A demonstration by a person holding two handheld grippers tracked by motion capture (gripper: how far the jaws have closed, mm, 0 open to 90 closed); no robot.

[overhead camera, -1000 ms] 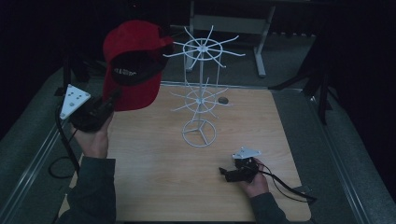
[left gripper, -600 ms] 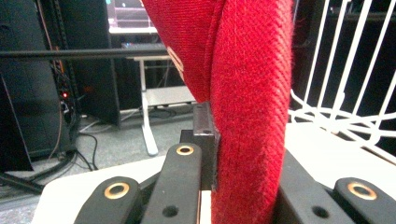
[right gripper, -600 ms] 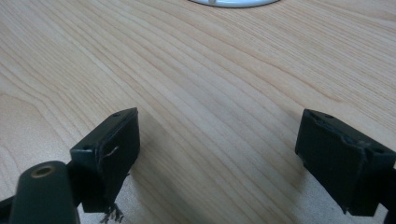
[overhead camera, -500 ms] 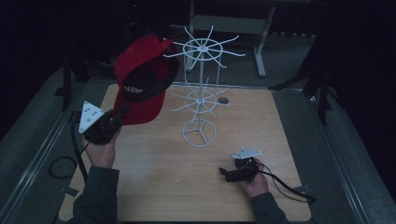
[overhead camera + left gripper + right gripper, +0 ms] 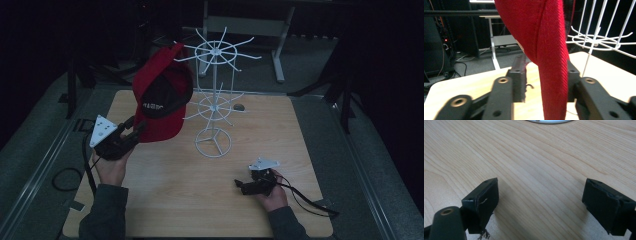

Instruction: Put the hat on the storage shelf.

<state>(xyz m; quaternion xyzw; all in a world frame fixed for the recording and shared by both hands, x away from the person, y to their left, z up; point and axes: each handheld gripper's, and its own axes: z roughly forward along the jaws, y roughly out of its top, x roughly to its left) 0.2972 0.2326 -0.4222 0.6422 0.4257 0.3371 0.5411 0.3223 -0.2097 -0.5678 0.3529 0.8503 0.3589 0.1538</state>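
Observation:
A red cap [image 5: 162, 100] with a dark underside hangs in the air at the left of a white wire rack [image 5: 215, 100] that stands mid-table. My left gripper [image 5: 131, 134] is shut on the cap's brim from below. In the left gripper view the red brim [image 5: 544, 50] runs down between the jaws of my left gripper [image 5: 545, 75], and the rack's wire arms [image 5: 599, 40] spread at the right. My right gripper [image 5: 241, 186] lies low on the wooden table [image 5: 165, 200] at the front right. In its own view my right gripper [image 5: 549, 200] is open over bare wood.
The rack's round base [image 5: 549, 121] lies just beyond my right gripper. A small dark disc [image 5: 239, 107] sits on the table behind the rack. Cables trail off both grippers. Dark floor, a desk frame [image 5: 280, 45] and stands surround the table.
My left gripper has carried the cap rightward and lower, closer to the rack, and the cap has tilted more upright. The right gripper has stayed still.

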